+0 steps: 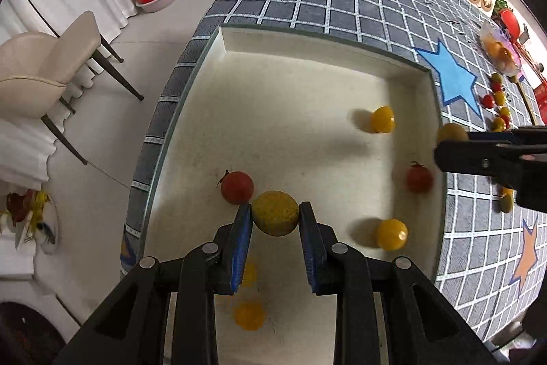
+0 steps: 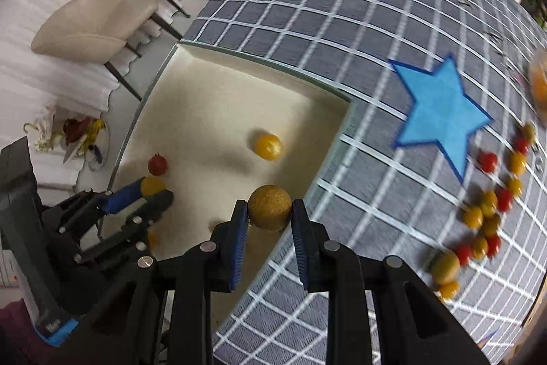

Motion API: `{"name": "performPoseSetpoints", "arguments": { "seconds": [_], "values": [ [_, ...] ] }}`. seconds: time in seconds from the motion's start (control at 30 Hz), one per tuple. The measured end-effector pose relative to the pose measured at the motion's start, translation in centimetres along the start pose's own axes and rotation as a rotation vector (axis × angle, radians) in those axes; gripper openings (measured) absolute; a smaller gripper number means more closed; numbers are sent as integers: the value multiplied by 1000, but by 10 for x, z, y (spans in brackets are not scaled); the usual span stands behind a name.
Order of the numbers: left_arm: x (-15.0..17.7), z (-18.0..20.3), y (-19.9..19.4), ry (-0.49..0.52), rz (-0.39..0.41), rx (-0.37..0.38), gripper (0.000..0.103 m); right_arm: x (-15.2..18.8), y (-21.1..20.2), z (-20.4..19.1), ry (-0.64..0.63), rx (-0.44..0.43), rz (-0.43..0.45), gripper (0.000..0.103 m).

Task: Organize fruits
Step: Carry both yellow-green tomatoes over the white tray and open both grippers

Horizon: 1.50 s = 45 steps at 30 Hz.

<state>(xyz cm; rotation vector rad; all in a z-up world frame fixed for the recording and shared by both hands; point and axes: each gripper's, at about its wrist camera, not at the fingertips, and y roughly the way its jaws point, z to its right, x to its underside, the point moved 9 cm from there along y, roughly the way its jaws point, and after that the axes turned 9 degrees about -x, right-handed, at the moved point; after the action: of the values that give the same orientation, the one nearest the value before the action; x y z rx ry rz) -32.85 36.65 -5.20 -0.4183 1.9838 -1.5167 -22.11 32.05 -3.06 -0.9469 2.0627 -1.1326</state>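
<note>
— What is the left gripper (image 1: 275, 212) carrying?

— A round yellow-green fruit (image 1: 275, 213), clamped between its blue pads. It is nearly a ball, so no long axis or pointing end can be made out. It hangs over the shallow cream tray (image 1: 321, 48).

— What lies around that claw?

— A red cherry tomato (image 1: 237, 187) just beyond its left finger, stem turned up and left. A yellow cherry tomato (image 1: 391, 234) sits off to the right, and another yellow one (image 1: 383, 119) lies well ahead near the far right corner.

— And the right gripper (image 2: 269, 211)?

— Clenched on a speckled brownish-yellow round fruit (image 2: 269, 207), also ball-shaped, above the tray's right edge. A loose heap of red and yellow cherry tomatoes (image 2: 487, 214) lies to its right on the checked tablecloth (image 2: 342, 33), below the blue star (image 2: 441, 115).
</note>
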Motion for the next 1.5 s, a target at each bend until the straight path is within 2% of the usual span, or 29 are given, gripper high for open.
{"name": "performPoseSetpoints", "arguments": {
  "seconds": [0.5,0.63,0.8,0.9,1.0,1.07,1.1,1.13,1.17,1.2,1.27,1.4,1.47,1.5],
  "values": [
    [9,4,12,17,-14,-3,29,-15,59,-4,8,29,-92,28],
    [10,4,12,25,-10,-2,30,-14,61,-6,-18,45,-87,28],
    [10,4,12,31,-11,5,30,-18,62,-7,6,21,-86,29],
    [11,4,11,43,-10,2,30,-18,55,-2,10,2,-83,32],
    [11,4,11,41,-15,9,30,-19,43,1,8,-17,-68,44],
    [12,4,11,39,-20,16,30,-21,37,0,3,-30,-55,57],
    [12,3,12,37,-22,18,30,-22,32,-1,2,-33,-44,60],
    [12,3,12,34,-26,19,36,-23,29,-2,4,-36,-35,62],
    [11,2,12,31,-25,18,62,-24,23,-2,8,-42,-21,62],
    [9,-1,9,21,-4,7,73,-25,20,-2,10,-46,-13,62],
    [6,-2,2,18,32,4,76,-26,9,-1,15,-51,13,65],
    [6,-1,0,32,12,8,76,-25,-12,7,40,-59,60,71],
    [5,1,-3,46,8,-4,76,-21,-20,10,59,-57,75,80],
    [5,3,-5,52,10,-8,76,-16,-23,11,74,-53,84,81]
  ]
}}
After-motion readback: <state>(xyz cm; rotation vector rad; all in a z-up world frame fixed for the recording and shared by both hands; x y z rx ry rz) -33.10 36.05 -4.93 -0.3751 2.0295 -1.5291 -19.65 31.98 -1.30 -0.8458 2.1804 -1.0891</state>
